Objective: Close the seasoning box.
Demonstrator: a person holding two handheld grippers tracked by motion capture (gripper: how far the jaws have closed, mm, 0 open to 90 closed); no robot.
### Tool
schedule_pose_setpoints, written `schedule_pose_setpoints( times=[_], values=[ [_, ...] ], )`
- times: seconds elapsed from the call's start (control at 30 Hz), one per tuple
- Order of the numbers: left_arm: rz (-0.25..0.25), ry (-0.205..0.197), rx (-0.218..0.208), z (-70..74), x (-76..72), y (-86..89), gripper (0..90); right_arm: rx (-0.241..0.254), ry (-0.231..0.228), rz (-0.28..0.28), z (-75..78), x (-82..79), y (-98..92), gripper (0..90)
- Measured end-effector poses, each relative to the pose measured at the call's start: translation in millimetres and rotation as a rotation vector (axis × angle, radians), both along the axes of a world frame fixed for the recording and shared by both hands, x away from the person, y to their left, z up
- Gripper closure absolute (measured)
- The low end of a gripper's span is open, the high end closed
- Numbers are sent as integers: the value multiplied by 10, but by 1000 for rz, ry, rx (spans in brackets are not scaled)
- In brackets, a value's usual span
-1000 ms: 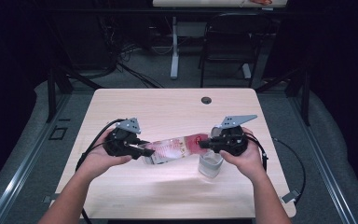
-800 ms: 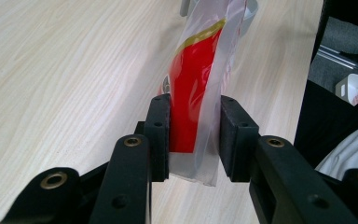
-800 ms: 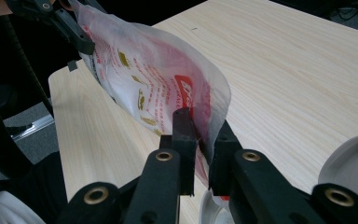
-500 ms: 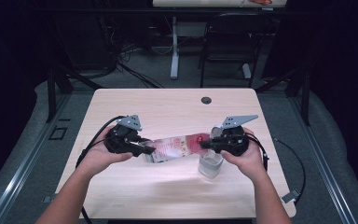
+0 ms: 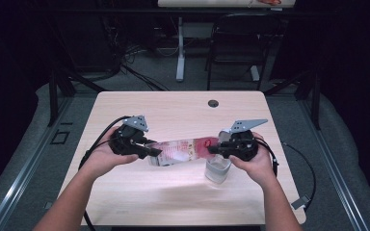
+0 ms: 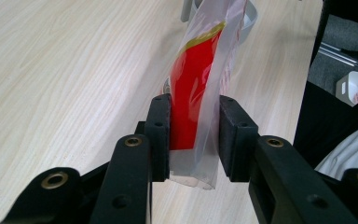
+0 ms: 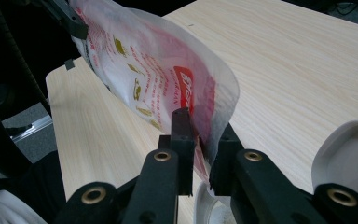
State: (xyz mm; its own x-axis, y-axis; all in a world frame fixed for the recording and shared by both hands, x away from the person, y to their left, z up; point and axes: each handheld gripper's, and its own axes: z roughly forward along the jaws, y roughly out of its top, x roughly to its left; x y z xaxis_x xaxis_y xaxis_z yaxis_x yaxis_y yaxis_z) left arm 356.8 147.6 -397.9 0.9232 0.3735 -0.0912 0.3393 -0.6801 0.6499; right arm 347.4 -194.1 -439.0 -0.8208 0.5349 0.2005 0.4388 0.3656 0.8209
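A clear plastic pouch [image 5: 183, 150] with red print hangs stretched level between my two grippers, just above the wooden table [image 5: 173, 106]. My left gripper [image 5: 155, 153] is shut on its left end; in the left gripper view the pads pinch the pouch [image 6: 193, 88] at its sealed edge [image 6: 193, 140]. My right gripper [image 5: 213, 149] is shut on the red right end, and the pouch [image 7: 158, 70] bulges away from its narrow jaws [image 7: 200, 140]. A translucent cup [image 5: 218, 169] stands on the table directly under the right end, with its white rim [image 7: 345, 154] close beside the right jaws.
A round cable hole [image 5: 213, 103] sits near the table's far edge. A black chair [image 5: 231, 43] and a desk leg [image 5: 179, 48] stand beyond the table. Cables trail from both grippers over the table's side edges.
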Motion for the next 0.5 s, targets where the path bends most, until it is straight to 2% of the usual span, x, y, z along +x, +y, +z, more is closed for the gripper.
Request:
schedule_pose_setpoints(
  times=[0.5],
  values=[
    [-9, 2, 6, 69, 49, -36, 686, 9, 6, -3, -31, 13, -38, 853]
  ],
)
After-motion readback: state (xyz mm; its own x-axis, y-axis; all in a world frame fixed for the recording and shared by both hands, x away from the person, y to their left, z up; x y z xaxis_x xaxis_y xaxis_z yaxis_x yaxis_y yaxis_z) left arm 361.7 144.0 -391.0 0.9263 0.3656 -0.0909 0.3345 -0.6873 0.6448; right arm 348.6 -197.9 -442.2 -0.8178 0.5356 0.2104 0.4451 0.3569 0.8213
